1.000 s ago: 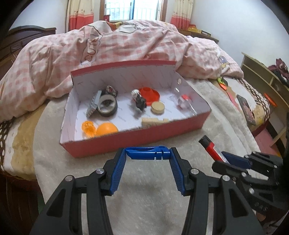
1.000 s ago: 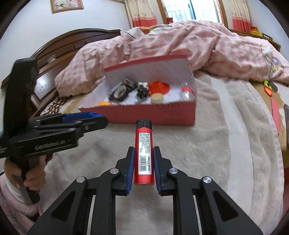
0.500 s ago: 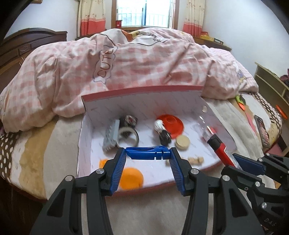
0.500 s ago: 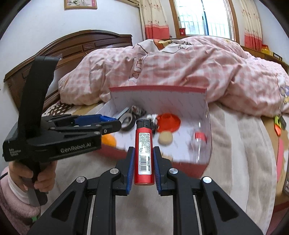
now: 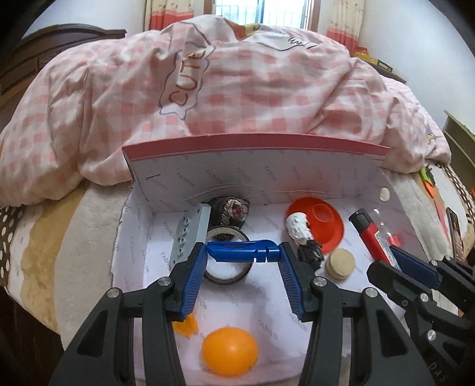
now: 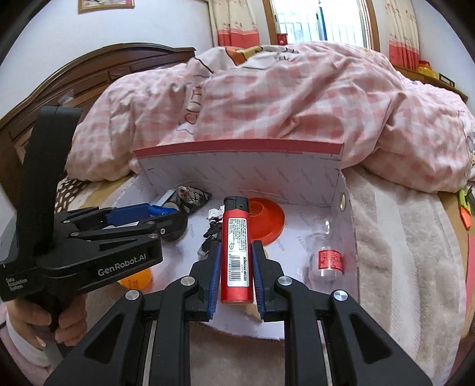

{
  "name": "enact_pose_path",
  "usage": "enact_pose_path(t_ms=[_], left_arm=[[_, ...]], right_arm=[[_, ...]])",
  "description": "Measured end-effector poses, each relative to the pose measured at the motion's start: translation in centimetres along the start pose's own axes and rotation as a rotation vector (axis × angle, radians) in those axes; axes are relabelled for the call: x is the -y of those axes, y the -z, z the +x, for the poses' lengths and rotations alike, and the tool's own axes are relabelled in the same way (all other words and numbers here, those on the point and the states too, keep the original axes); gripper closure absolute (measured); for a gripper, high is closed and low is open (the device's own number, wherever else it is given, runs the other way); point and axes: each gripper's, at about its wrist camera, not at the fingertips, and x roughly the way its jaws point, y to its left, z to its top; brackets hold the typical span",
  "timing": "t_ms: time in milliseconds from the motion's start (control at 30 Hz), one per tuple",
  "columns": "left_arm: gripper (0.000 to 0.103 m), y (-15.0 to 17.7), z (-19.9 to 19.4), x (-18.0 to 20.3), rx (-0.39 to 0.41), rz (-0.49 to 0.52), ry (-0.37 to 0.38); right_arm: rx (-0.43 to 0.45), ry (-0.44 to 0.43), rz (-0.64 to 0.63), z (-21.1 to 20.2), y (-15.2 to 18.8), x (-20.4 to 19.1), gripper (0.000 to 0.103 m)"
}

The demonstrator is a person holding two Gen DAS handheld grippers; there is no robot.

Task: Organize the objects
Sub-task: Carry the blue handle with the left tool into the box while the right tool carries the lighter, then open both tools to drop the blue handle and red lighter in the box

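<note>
Lighter (image 6: 236, 252) clamped in right tongs (image 6: 236, 264) over box (image 6: 237, 148).

— What room is this?
— A bedroom. A pink checked quilt (image 6: 297, 104) lies heaped on the bed, with a dark wooden headboard (image 6: 118, 71) at the left.
— Any daylight?
— Yes, a barred window (image 6: 329, 20) with red-hemmed curtains (image 6: 234, 23) glows behind. White walls (image 6: 148, 26), one framed picture (image 6: 105, 4).
</note>
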Motion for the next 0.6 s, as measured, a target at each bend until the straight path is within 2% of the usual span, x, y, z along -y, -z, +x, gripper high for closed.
enact_pose_path(t_ms=[133,167,200,267,333,600], left_arm=[[0.054,0.0,0.7,-0.4,-0.019,-0.030,0.007],[0.053,0.0,0.8,-0.4,-0.024,-0.035,0.007],[0.052,0.0,1.0,-0.5,-0.031,-0.040,0.006],[0.045,0.0,1.3,-0.5,-0.047,-0.049,0.002],[0.042,0.1,1.5,-0.5,-0.051,-0.049,-0.007],[0.042,0.3,1.2,-0.1,-0.048,-0.034,-0.022]], right_arm=[[-0.014,0.015,0.004,0.9,0.0,0.1,0.082],[-0.014,0.016,0.004,0.9,0.0,0.2,0.080],[-0.014,0.021,0.005,1.0,-0.1,0.2,0.072],[-0.012,0.036,0.006,1.1,-0.1,0.3,0.064],[-0.014,0.036,0.005,1.2,-0.1,0.3,0.063],[-0.010,0.038,0.004,1.0,0.1,0.2,0.063]])
